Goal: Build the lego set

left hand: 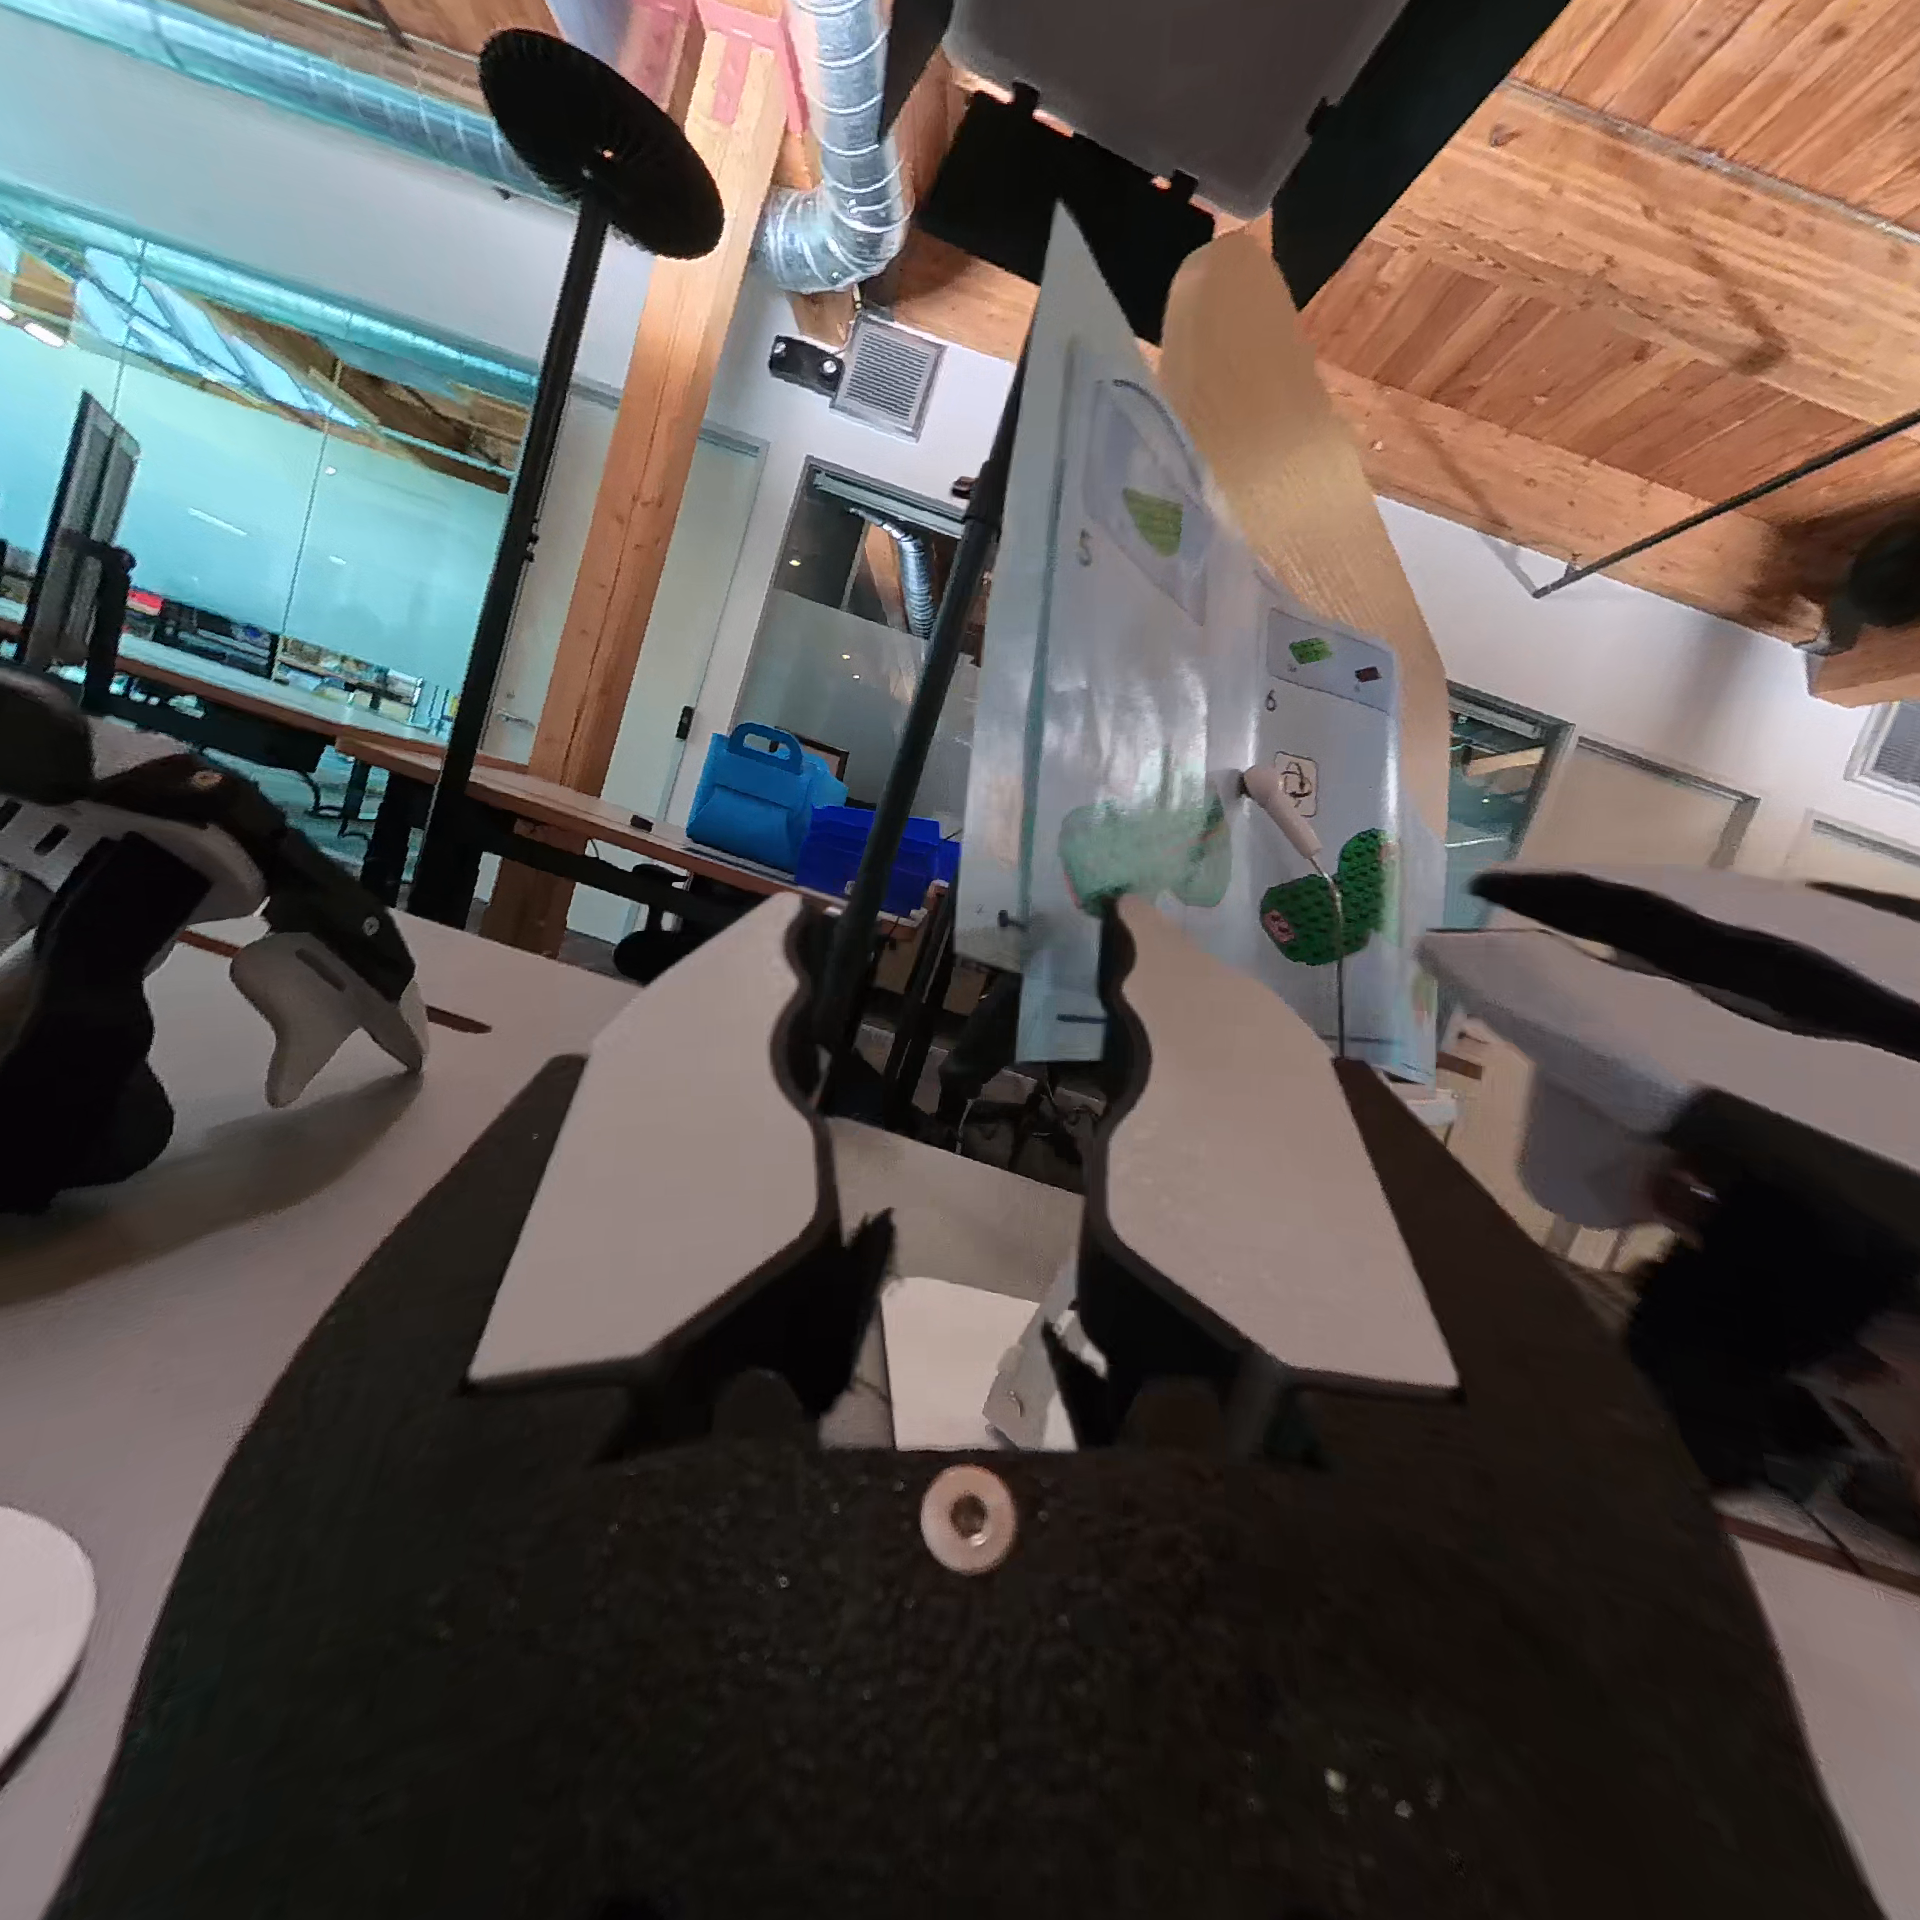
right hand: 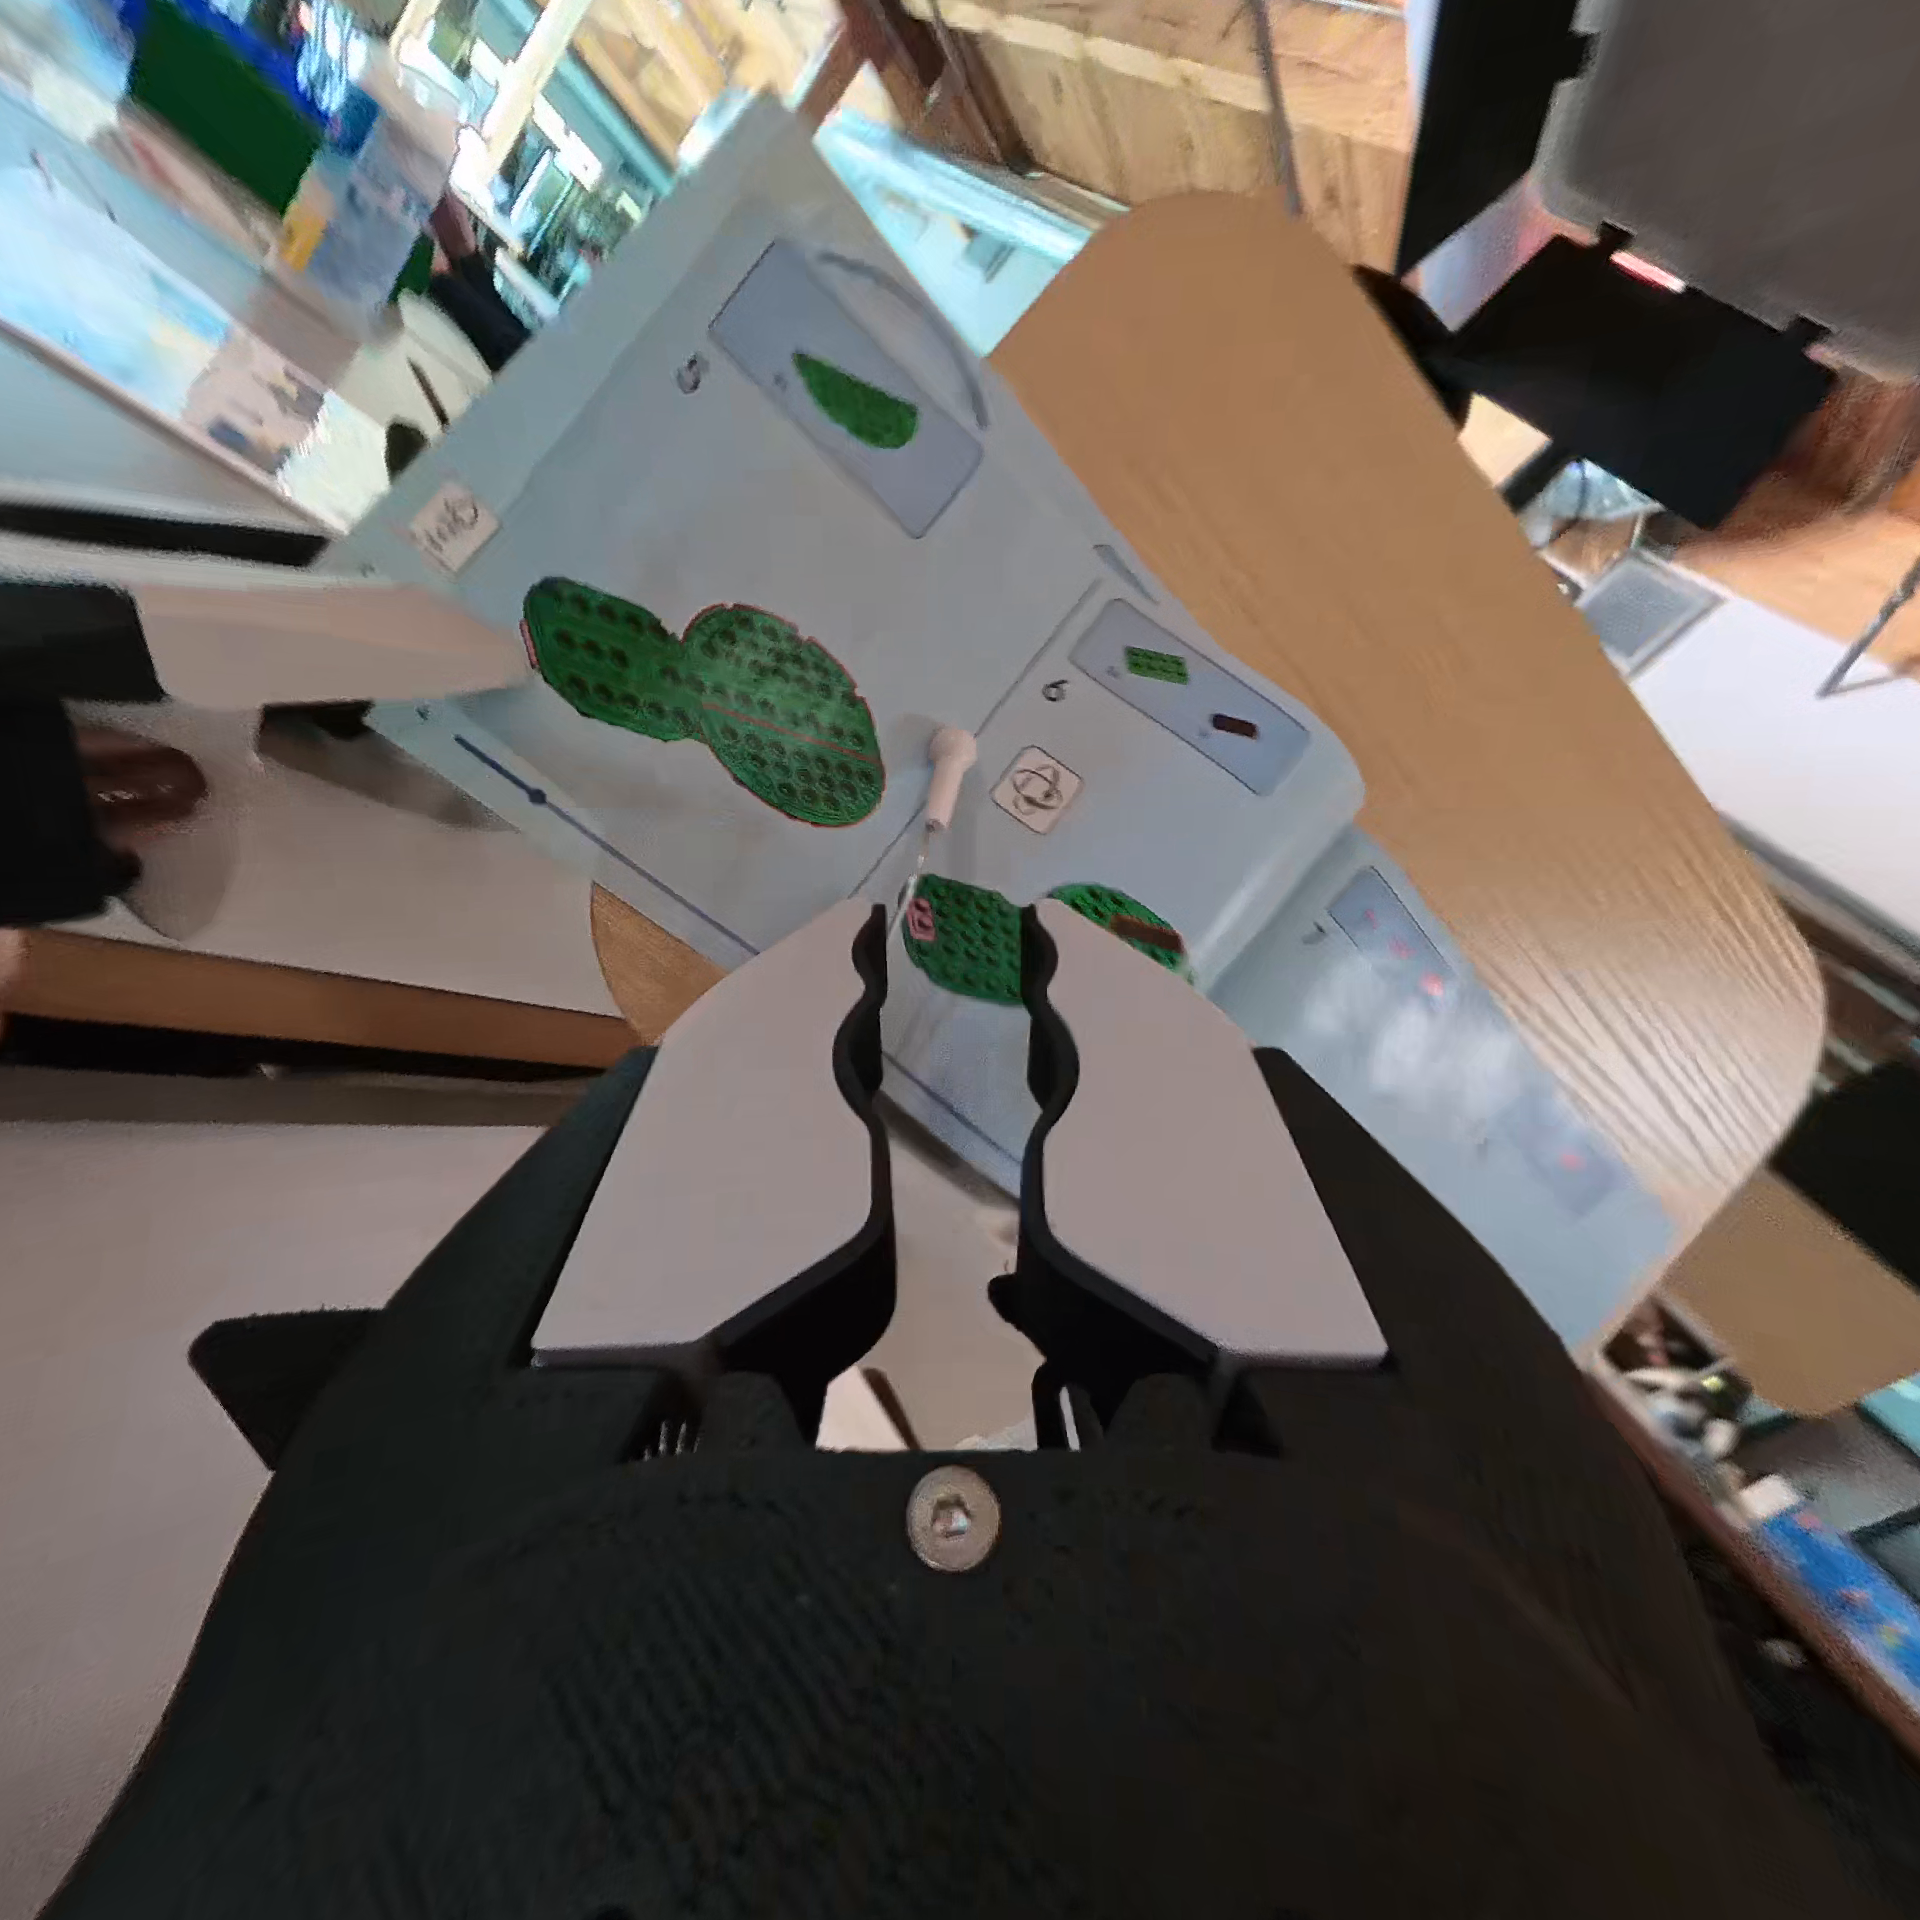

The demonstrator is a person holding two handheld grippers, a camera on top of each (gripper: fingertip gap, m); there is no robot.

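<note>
No loose Lego piece shows in either view. The instruction booklet (left hand: 1174,727) stands open against a wooden board (left hand: 1278,436), held by a white pin (left hand: 1278,805); its pages picture green round plates. My left gripper (left hand: 956,914) is open and empty, low over the table, pointing at the booklet. My right gripper (right hand: 953,914) is open and empty, close to the booklet (right hand: 831,499), the board (right hand: 1403,623) and the pin (right hand: 948,769). The right gripper shows blurred at the right of the left wrist view (left hand: 1662,987). A blurred white finger (right hand: 312,644), probably the left gripper's, crosses the left of the right wrist view.
Another gripper-like tool (left hand: 312,977) lies on the grey table (left hand: 208,1299) at the left. A black lamp pole (left hand: 520,582) stands behind it. Blue bins (left hand: 769,800) sit on a far desk. A white disc (left hand: 31,1642) lies at the near left edge.
</note>
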